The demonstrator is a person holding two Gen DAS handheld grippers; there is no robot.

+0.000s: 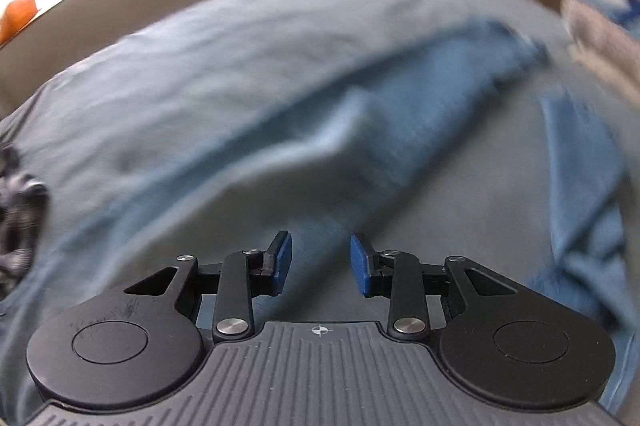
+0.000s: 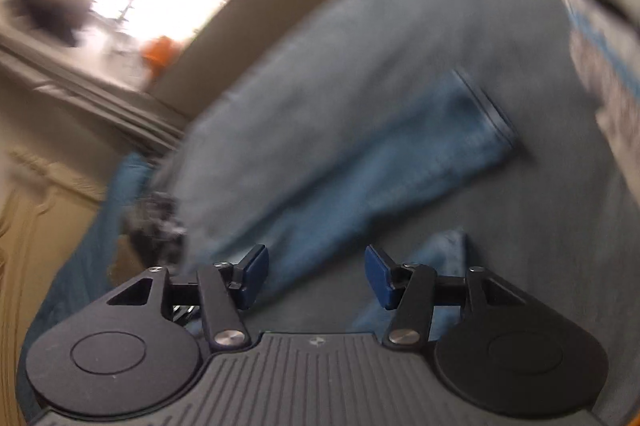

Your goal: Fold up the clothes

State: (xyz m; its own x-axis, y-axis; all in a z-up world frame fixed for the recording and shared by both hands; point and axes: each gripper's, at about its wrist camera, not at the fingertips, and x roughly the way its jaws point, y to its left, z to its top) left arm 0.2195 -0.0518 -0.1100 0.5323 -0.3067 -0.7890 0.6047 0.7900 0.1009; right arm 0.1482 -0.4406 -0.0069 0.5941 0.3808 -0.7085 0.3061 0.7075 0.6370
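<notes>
- Both views are smeared with blur, so fine detail is off the table.
- Left gripper (image 1: pixel 320 262) hangs above the bed, jaws parted to a moderate gap, blue pads (image 1: pixel 282 258) facing each other with nothing between them but grey sheet (image 1: pixel 200 65) beyond.
- Right gripper (image 2: pixel 316 272) shows the same: jaws spread a touch wider, empty, no cloth pinched.
- The jeans (image 1: pixel 360 129) lie spread on the sheet. In the left view one leg runs from about 8 o'clock up to 2 o'clock, hem end (image 1: pixel 516 41) far out; the second leg (image 1: pixel 584 185) drops down the 3 o'clock side.
- In the right view the long leg crosses the centre, its stitched cuff (image 2: pixel 488 109) at roughly 2 o'clock, and a second piece of denim (image 2: pixel 444 254) sits just beyond the right-hand pad at 4 o'clock.
- Handling call: denim, so heavier and stiffer than a shirt; it should hold a crease and drape as a slab instead of slithering, yet it will drag on the sheet when pulled.
- Best hold, I'd judge: the doubled cuff or a side seam, where the layers give the pads something thick to bite.
- A dark crumpled garment (image 2: pixel 156 226) waits at 9 o'clock, near the bed edge.
- Folding looks barely begun: the legs lie apart, not stacked.
</notes>
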